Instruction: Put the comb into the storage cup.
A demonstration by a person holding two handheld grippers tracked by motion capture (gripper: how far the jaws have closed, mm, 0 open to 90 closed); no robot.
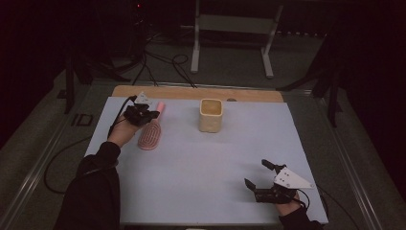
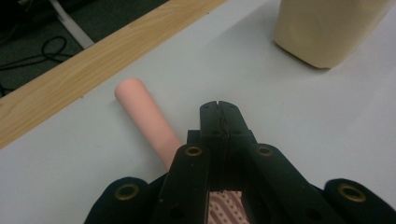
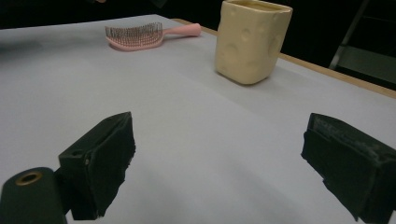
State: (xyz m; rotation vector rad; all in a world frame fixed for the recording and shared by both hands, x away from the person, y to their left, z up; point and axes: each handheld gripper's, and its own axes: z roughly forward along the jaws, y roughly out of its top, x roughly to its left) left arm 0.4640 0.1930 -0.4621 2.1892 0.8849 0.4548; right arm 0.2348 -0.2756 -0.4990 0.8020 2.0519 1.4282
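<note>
On the worktop (image 1: 201, 177): one cream cup (image 1: 211, 115), one pink hairbrush (image 1: 151, 134) left of it (left gripper (image 1: 143, 114) above, jaws clenched empty); right gripper (image 1: 261, 178) jaws released.

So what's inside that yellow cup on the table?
The cup stands upright and open-topped. The high view shows a yellowish inner wall below its rim. Its bottom is hidden, so any contents cannot be told.

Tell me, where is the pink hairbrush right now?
In the high view the pink hairbrush lies at the table's far left, under the left tongs, left of the cream cup.
</note>
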